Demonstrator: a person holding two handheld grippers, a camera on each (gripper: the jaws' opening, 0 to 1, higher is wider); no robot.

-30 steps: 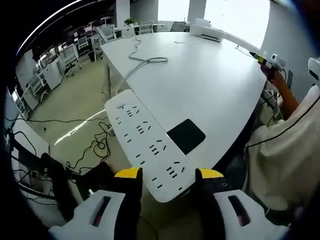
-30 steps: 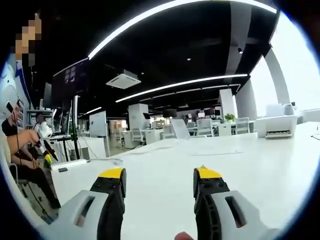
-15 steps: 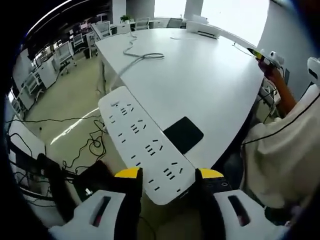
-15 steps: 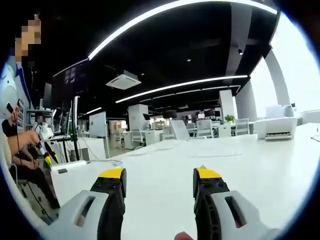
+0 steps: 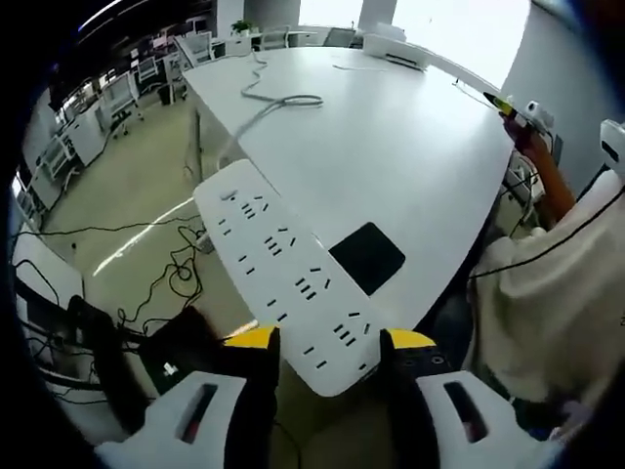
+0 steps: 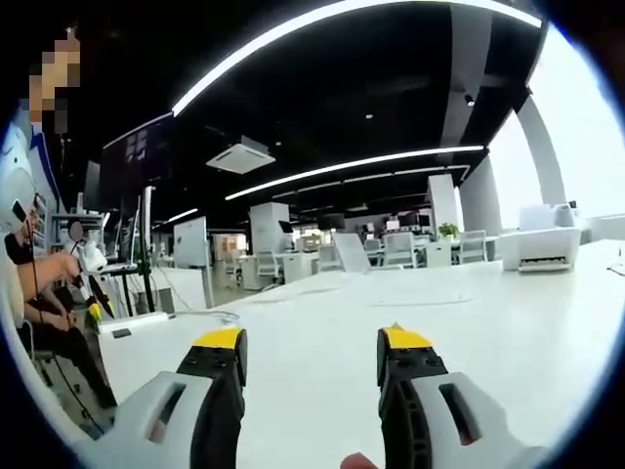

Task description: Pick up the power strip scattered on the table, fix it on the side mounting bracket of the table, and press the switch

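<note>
White plastic, the power strip (image 5: 289,277) runs ahead from the left gripper (image 5: 325,339), clamped at its near end and carried out past the table (image 5: 410,147) edge, probably toward the side bracket, while the right gripper (image 6: 311,340) hovers parted, empty.

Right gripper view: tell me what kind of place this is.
Most likely an open-plan office. A long white table runs ahead, rows of office chairs and desks stand behind it, and a ceiling air-conditioning unit hangs between long strip lights.

You have one power strip (image 5: 285,277), one black pad (image 5: 367,257), one white table (image 5: 410,147) and two grippers, left gripper (image 5: 325,342) and right gripper (image 6: 311,344)
</note>
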